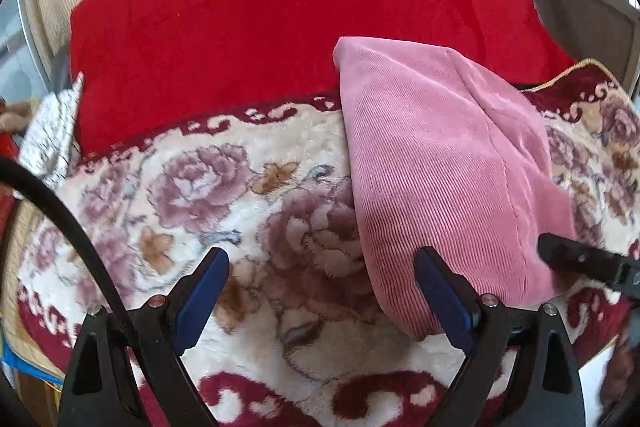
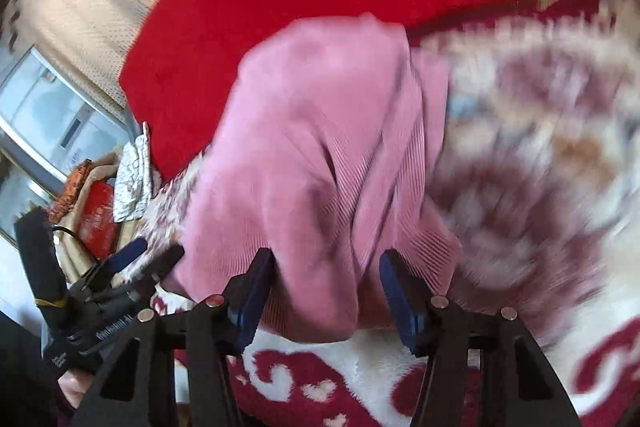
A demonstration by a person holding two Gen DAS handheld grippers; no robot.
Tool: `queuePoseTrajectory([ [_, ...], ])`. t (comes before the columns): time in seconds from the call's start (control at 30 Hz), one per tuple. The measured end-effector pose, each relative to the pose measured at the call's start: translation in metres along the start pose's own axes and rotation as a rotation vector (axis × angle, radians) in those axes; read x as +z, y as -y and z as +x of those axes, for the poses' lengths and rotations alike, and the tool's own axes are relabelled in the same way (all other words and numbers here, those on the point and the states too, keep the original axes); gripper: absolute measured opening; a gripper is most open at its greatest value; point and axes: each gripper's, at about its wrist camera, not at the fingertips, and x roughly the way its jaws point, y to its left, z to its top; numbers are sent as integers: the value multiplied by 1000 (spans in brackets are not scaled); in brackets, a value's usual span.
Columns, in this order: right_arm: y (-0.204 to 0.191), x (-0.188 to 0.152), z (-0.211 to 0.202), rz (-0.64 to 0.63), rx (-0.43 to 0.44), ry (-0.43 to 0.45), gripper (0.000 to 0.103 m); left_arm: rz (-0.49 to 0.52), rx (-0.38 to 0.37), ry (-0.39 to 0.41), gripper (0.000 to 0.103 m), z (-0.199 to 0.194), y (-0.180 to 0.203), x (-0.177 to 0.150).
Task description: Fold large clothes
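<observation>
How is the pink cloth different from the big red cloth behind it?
The pink cloth has fine ribbed lines like corduroy; the red cloth looks smooth and plain. The pink cloth is folded into a narrow bundle with creases; the red cloth is spread wide. The pink cloth lies on the flowery blanket and overlaps the red cloth's edge; the red cloth lies further back. Both are soft fabrics of one plain colour.

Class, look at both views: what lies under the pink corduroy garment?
The pink corduroy garment rests on the floral plush blanket, its far end overlapping the red cloth. Whatever lies under its folds is hidden.
</observation>
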Motion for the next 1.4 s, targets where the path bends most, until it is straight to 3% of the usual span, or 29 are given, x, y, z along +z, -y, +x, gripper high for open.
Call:
queuePoseTrajectory([
  [0.2, -12, 10, -25, -45, -17, 67, 59, 47, 33, 23, 95, -16, 1, 12],
  [0.27, -21, 23, -40, -63, -8, 126, 59, 35, 24, 35, 95, -19, -1, 18],
  [0.43, -36, 53, -43, -85, -1, 179, 57, 23, 25, 26, 95, -4, 1, 27],
  [0.5, -35, 62, -30, -69, 18, 166, 53, 33, 30, -12, 95, 9, 5, 24],
  [0.63, -7, 69, 36, 51, 32, -3, 50, 21, 23, -1, 97, 19, 5, 20],
  [0.73, 6, 66, 44, 95, 91, 24, 49, 31, 31, -10, 99, 23, 6, 20],
  [0.97, 0, 65, 47, 68, 48, 30, 49, 91, 126, 26, 99, 24, 19, 13],
  [1.1, -5, 61, 50, 54, 29, 47, 49, 61, 102, -37, 99, 29, 13, 18],
  [1.27, -9, 62, 51, 67, 6, 43, 49, 183, 248, -40, 99, 26, 39, 19],
  [1.4, -12, 65, 57, 78, -11, 26, 49, 174, 236, -101, 99, 32, 35, 26],
])
